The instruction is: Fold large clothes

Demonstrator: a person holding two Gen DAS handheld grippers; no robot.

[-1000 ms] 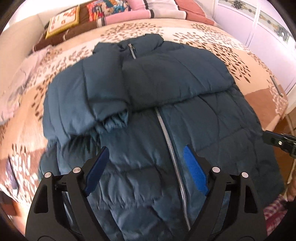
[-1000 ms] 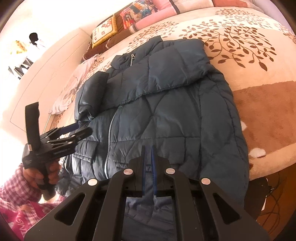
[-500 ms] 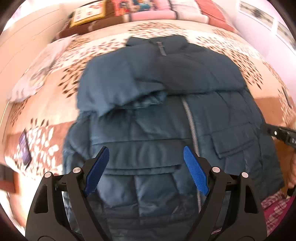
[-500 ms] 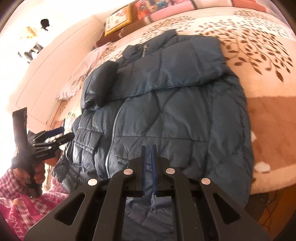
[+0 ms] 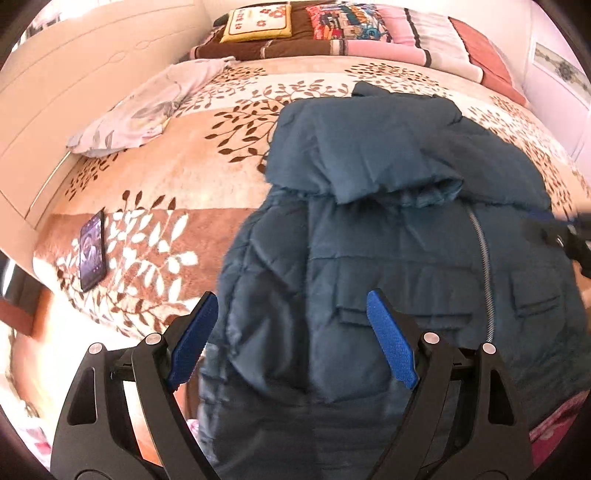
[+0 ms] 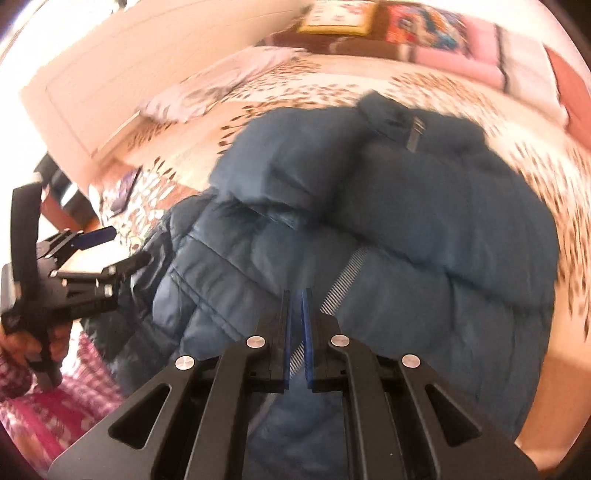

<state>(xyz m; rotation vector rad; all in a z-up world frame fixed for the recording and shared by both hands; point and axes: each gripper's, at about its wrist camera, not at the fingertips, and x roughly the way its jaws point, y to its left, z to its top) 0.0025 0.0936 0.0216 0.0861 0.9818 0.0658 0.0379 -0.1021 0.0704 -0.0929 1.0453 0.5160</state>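
Observation:
A dark teal puffer jacket [image 5: 388,240] lies face up on the bed, zipped, with both sleeves folded across its chest. My left gripper [image 5: 291,295] hangs open and wide over the jacket's lower left part, near the pocket flap, with nothing pinched. The right wrist view shows the left gripper [image 6: 110,251] at the jacket's left edge, held by a hand. My right gripper [image 6: 296,291] hovers over the jacket [image 6: 406,240] by the zipper; its jaws are opening, a narrow gap shows, and nothing sits between the pads. The right gripper [image 5: 565,229] is a blur at the right edge.
A phone [image 5: 92,254] lies on the leaf-patterned bedspread [image 5: 207,166] left of the jacket. A pale crumpled cloth [image 5: 147,107] sits further back, pillows [image 5: 332,29] line the far end, and a white panel [image 5: 74,74] runs along the left. A pink plaid sleeve [image 6: 55,406] shows low left.
Both grippers swept left along the jacket's lower part: the left to its left edge, the right from the right hem to the zipper. The right jaws parted slightly.

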